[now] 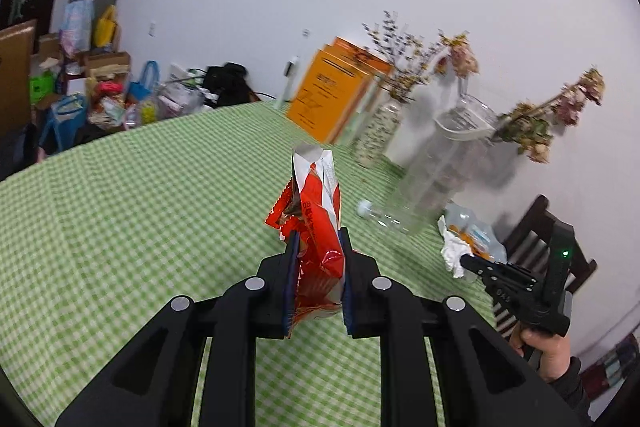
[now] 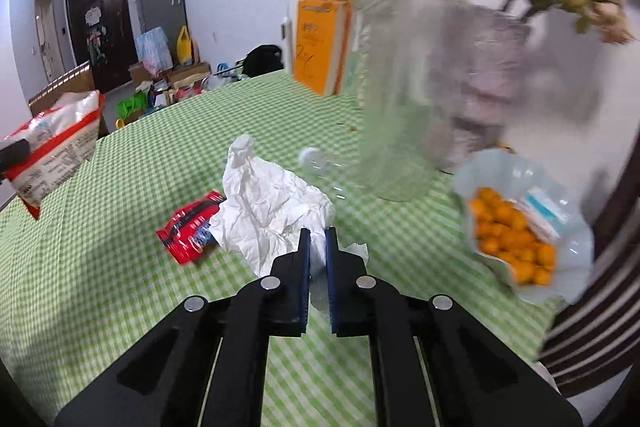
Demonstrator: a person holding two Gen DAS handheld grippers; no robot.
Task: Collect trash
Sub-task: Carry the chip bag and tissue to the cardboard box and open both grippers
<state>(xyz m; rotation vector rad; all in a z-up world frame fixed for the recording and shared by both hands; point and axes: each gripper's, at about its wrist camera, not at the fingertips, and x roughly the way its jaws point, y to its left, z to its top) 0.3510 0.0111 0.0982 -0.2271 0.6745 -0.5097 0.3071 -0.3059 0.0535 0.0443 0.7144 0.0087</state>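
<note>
Pinching tissue [image 2: 272, 211], right tool [image 2: 318, 239] seems clamped.

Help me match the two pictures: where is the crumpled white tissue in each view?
Left wrist view: crumpled white tissue at right, at the tip of the right claw.
Right wrist view: tissue at centre, pinched between that claw's pads.
Shared landmark: orange cardboard box by the wall.

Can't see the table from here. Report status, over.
Left gripper shut on snack bag. Right gripper shut on tissue. Red wrapper on table beside tissue. Bottle, jar close behind.
</note>
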